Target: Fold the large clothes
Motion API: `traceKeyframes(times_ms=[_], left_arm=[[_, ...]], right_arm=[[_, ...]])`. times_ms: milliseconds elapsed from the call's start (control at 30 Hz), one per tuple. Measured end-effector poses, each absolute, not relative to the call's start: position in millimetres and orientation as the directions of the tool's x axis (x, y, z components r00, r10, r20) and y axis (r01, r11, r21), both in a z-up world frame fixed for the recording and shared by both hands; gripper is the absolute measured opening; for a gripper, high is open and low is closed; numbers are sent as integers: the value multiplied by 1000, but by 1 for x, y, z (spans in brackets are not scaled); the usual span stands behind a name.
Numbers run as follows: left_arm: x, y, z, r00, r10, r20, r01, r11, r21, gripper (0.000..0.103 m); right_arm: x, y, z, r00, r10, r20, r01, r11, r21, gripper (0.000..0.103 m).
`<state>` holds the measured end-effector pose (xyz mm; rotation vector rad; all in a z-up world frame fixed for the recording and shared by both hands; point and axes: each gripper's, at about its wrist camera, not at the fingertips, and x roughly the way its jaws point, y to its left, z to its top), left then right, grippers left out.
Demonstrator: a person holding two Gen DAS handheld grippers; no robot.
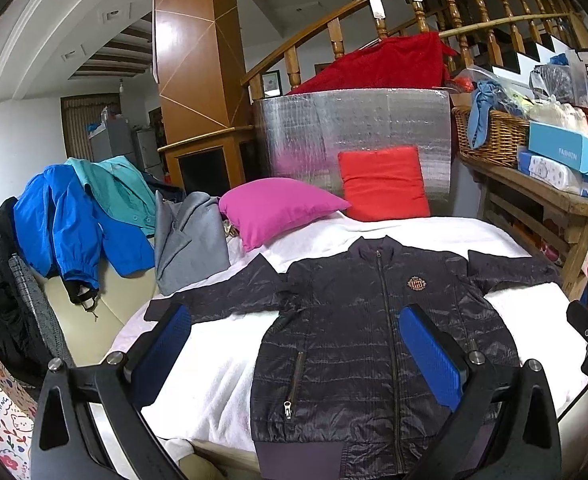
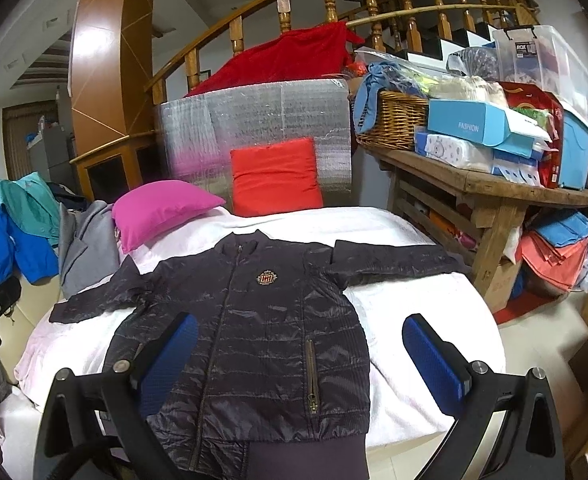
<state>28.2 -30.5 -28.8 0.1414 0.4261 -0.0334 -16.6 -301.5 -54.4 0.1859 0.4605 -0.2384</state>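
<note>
Both claws, the left claw [image 1: 295, 354] and the right claw [image 2: 299, 360], were held apart and empty above the dark jacket [image 1: 357, 340], which was spread flat on the bed [image 1: 214, 360]. Folding seemed not yet begun; probably a sleeve [image 1: 214, 296] was to be gripped next. The orange clothes [image 2: 553, 258] under the counter [image 2: 493, 184] were shown clearly only in the right view.

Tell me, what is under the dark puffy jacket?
The dark jacket lies spread flat, zipped, on a white blanket that shows all around it. What lies beneath the blanket, and the patch directly under the jacket, is covered. Both grippers hover open above, touching nothing.
</note>
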Motion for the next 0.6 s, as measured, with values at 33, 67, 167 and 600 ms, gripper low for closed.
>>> traceKeyframes(times_ms=[33, 67, 167, 600], left_arm=[[28, -31, -29, 910, -3, -415, 62, 990, 130, 103], [28, -31, -29, 910, -2, -414, 62, 990, 130, 103], [29, -31, -28, 910, -2, -414, 62, 989, 132, 103], [32, -26, -31, 909, 1, -416, 55, 991, 124, 103]], right_arm=[[-16, -302, -54, 867, -186, -462, 271, 955, 124, 103], [-16, -302, -54, 867, -186, -462, 271, 955, 124, 103], [-15, -303, -53, 872, -165, -461, 254, 957, 137, 103], [-6, -301, -59, 853, -165, -495, 258, 958, 125, 103]])
